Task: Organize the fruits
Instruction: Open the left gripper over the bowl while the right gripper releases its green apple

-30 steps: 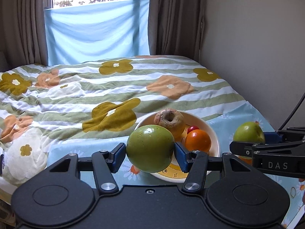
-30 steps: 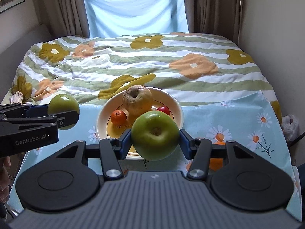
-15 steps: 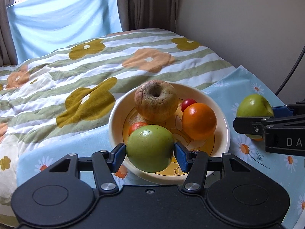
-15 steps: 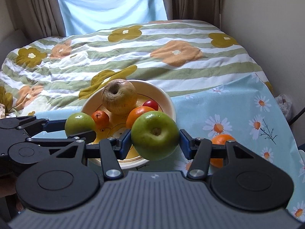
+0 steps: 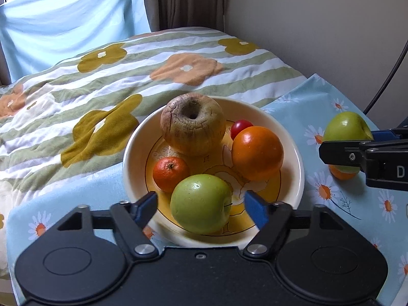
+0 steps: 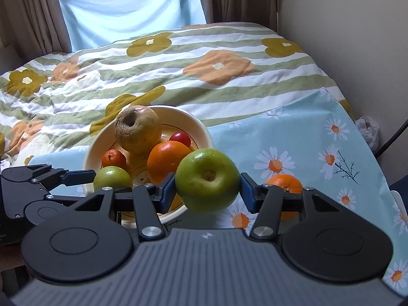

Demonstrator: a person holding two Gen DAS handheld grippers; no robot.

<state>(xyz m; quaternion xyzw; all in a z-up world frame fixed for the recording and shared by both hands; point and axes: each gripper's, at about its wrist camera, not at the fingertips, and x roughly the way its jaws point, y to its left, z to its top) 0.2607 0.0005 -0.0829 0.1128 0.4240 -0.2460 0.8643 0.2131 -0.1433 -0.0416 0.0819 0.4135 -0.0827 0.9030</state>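
Note:
A cream bowl (image 5: 293,153) stands on a light blue daisy cloth. In it are a wrinkled brown apple (image 5: 192,123), a large orange (image 5: 257,153), a small mandarin (image 5: 170,170) and a red cherry tomato (image 5: 241,127). My left gripper (image 5: 201,205) is open over the bowl's near side, and a green apple (image 5: 201,204) rests in the bowl between its fingers, clear of both pads. My right gripper (image 6: 207,185) is shut on a second green apple (image 6: 207,181), held right of the bowl (image 6: 201,127); this apple also shows in the left wrist view (image 5: 345,127).
Another orange (image 6: 284,183) lies on the cloth right of the bowl, behind the right gripper. A striped flowered quilt (image 5: 114,76) covers the bed beyond. A wall (image 5: 318,25) runs along the right, with a black cable (image 5: 387,76) by it.
My left gripper has come down over the bowl and opened, letting go of its green apple into the bowl. My right gripper, still holding its apple, has moved closer to the bowl.

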